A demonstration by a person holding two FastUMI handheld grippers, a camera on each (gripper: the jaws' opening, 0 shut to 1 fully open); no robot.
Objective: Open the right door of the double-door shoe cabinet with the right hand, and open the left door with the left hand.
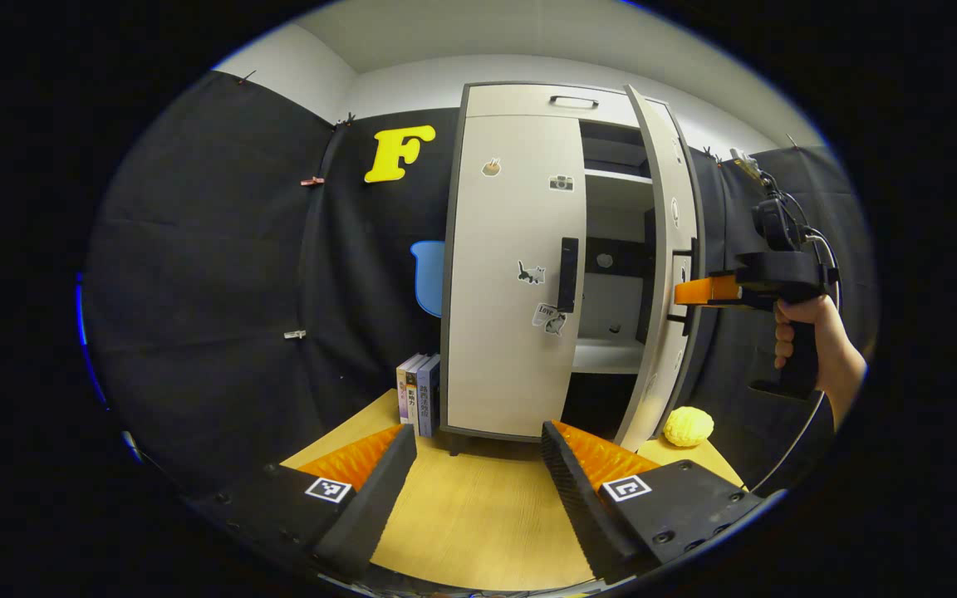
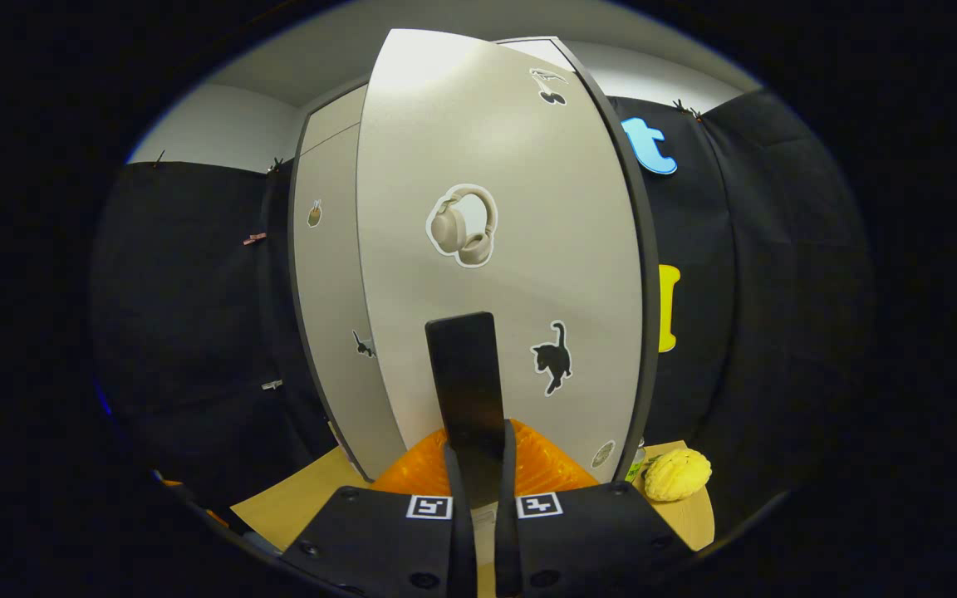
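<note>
The beige shoe cabinet (image 1: 528, 100) stands on the table ahead in the left gripper view. Its left door (image 1: 512, 274) is closed, with a black vertical handle (image 1: 567, 274) at its inner edge. The right door (image 1: 665, 274) is swung out, showing shelves inside. A hand holds my right gripper (image 1: 684, 291) at that door's handle. In the right gripper view the right door (image 2: 512, 208) is close up and my right gripper (image 2: 478, 453) is shut on its black handle (image 2: 466, 374). My left gripper (image 1: 478, 453) is open, well short of the cabinet, holding nothing.
Several books (image 1: 419, 394) stand upright against the cabinet's left side. A yellow knobbly ball (image 1: 689, 426) lies on the wooden table (image 1: 478, 523) under the open door and also shows as the ball (image 2: 676, 475). Black cloth walls close in on both sides.
</note>
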